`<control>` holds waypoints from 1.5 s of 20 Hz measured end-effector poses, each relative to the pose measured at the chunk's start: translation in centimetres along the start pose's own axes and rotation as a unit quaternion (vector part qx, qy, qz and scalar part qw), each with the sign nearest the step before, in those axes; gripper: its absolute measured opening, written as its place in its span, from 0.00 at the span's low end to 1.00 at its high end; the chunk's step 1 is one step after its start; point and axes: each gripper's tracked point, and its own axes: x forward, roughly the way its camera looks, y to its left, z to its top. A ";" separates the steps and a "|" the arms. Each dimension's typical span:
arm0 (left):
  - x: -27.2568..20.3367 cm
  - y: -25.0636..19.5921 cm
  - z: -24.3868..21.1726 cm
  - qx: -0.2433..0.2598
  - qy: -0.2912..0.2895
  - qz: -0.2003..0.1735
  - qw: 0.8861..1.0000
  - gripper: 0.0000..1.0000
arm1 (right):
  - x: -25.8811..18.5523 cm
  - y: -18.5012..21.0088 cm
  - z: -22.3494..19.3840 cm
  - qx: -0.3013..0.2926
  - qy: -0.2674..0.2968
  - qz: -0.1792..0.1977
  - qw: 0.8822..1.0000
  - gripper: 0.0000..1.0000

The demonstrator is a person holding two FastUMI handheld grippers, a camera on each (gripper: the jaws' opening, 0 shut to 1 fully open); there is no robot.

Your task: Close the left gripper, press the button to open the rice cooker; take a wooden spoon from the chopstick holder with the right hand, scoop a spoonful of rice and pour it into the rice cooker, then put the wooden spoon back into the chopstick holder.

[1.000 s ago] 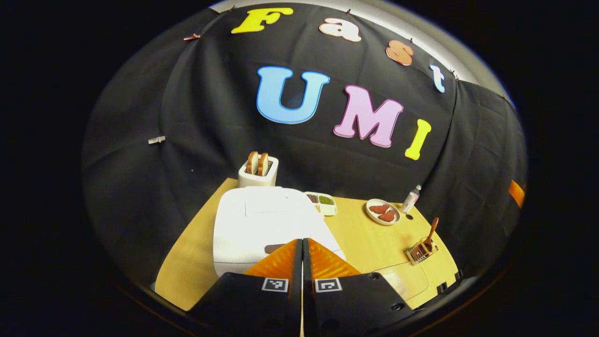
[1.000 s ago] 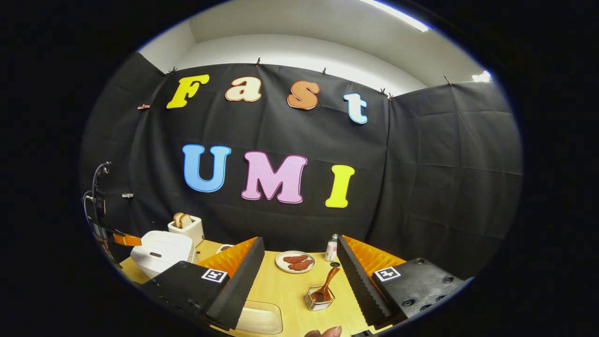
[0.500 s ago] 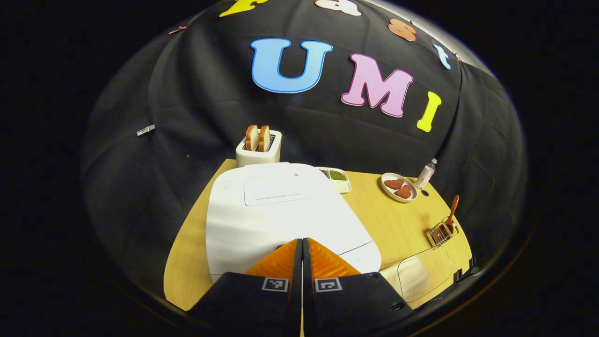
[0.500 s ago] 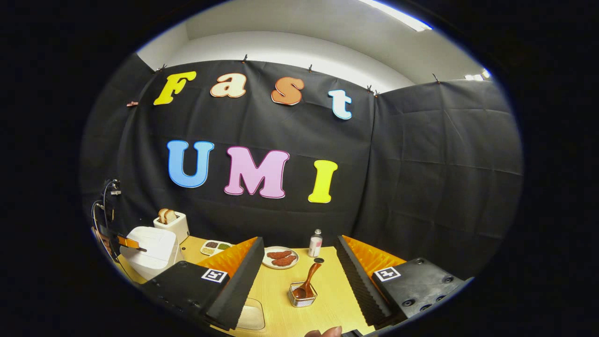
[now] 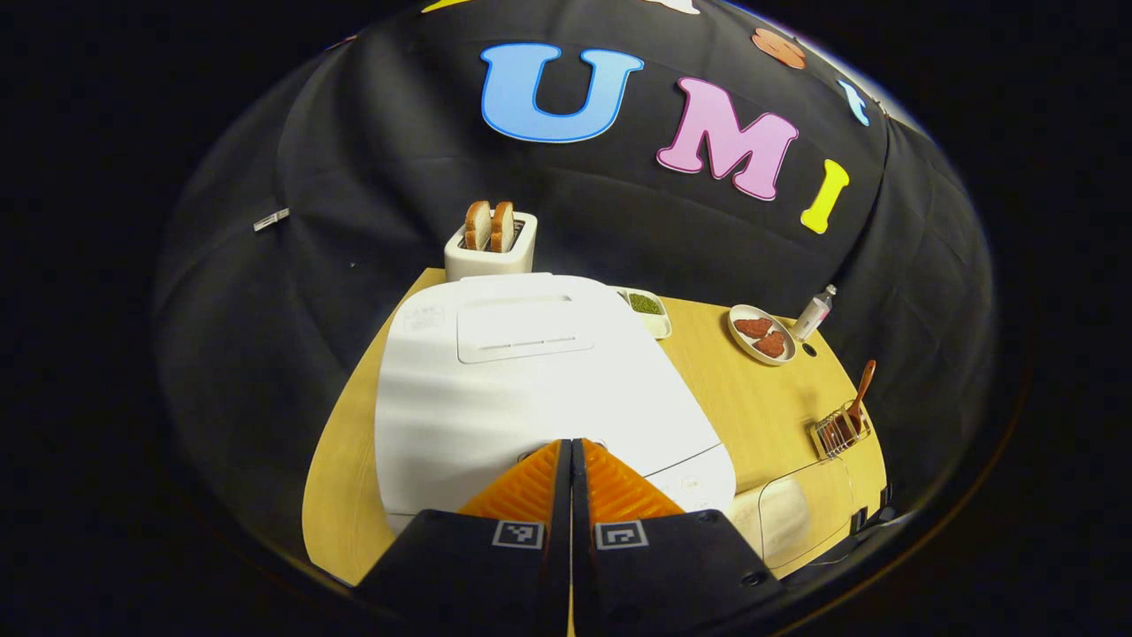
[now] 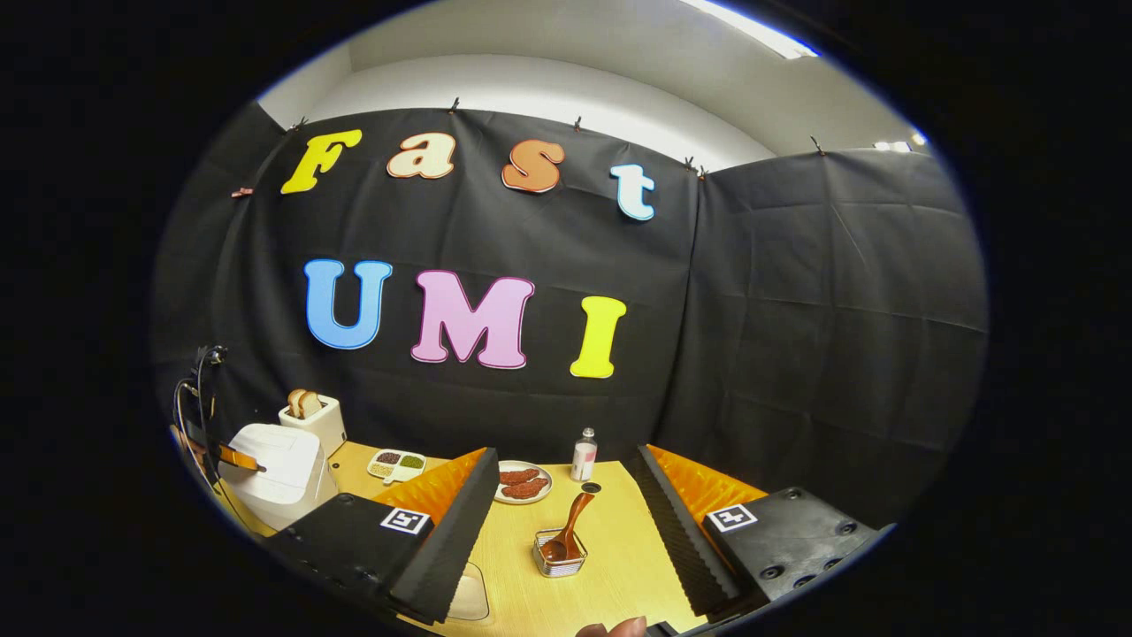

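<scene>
The left gripper is clenched, its two fingers pressed together with nothing between them, and its tips sit right at the front edge of the lid of the white rice cooker; whether they touch the button cannot be told. The cooker's lid is down. Behind the rice cooker stands a white toaster with two slices of bread, and just beside the cooker's far right corner lies a small divided tray. Farther to the right of the cooker on the wooden table are a plate with reddish pieces and a small bottle.

The right gripper is released, its fingers spread wide and holding nothing. Between them, farther off, the wire chopstick holder stands well to the right of the rice cooker, with the wooden spoon leaning in it, handle tilted up and to the right. In the right gripper view, the left gripper appears at the cooker's front.
</scene>
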 end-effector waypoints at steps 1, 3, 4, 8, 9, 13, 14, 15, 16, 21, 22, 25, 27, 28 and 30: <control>-0.4 0.1 -0.1 0.001 0.002 0.001 1.000 0.07 | 0.0 0.1 0.0 0.000 0.001 0.001 1.000 0.98; -0.1 0.0 -0.1 0.010 0.011 0.004 1.000 0.07 | 0.0 0.0 -0.1 0.000 0.002 0.000 1.000 0.98; 0.1 0.0 0.0 0.014 0.011 0.005 1.000 0.07 | 0.0 -0.1 -0.1 0.001 0.001 -0.002 1.000 0.98; -0.2 -0.1 0.5 0.025 -0.004 0.008 1.000 0.08 | -0.1 -0.6 -0.1 0.004 0.001 -0.008 1.000 0.98; -0.4 -0.2 1.0 0.026 -0.012 0.010 1.000 0.08 | -0.1 -0.8 -0.2 0.004 0.002 -0.009 1.000 0.98; -1.9 -0.4 3.3 0.039 -0.059 0.022 0.997 0.07 | -0.1 -0.8 -0.4 -0.003 0.003 -0.008 1.000 0.98; -2.5 -0.4 4.2 0.045 -0.075 0.028 0.996 0.08 | -0.1 -0.8 -0.4 -0.005 0.004 -0.007 1.000 0.98; -3.0 -0.5 5.1 0.049 -0.091 0.034 0.994 0.07 | -0.1 -0.7 -0.5 -0.005 0.005 -0.006 1.000 0.98; -3.5 -0.5 5.9 0.053 -0.105 0.040 0.992 0.07 | -0.1 -0.7 -0.5 -0.004 0.005 -0.004 1.000 0.98; -6.8 0.0 10.7 0.077 -0.198 0.092 0.973 0.10 | -0.4 -1.0 -0.2 -0.005 0.002 -0.003 1.000 0.98; -7.7 0.0 11.4 0.084 -0.216 0.100 0.968 0.10 | -0.4 -1.2 -0.2 -0.004 0.004 -0.003 1.000 0.98; -9.6 -1.2 11.3 0.085 -0.235 0.098 0.963 0.33 | -0.6 -1.7 -0.8 -0.003 0.011 -0.004 1.000 0.98; -10.8 -1.9 11.2 0.084 -0.250 0.095 0.960 0.52 | -0.6 -1.8 -1.2 -0.002 0.016 -0.003 1.000 0.98; -11.6 -2.4 11.2 0.086 -0.260 0.094 0.957 0.65 | -0.6 -1.7 -1.3 -0.001 0.018 0.002 1.000 0.98; -13.5 -3.9 11.1 0.090 -0.282 0.089 0.951 0.78 | -0.5 -1.4 -2.1 0.003 0.027 0.018 0.999 0.98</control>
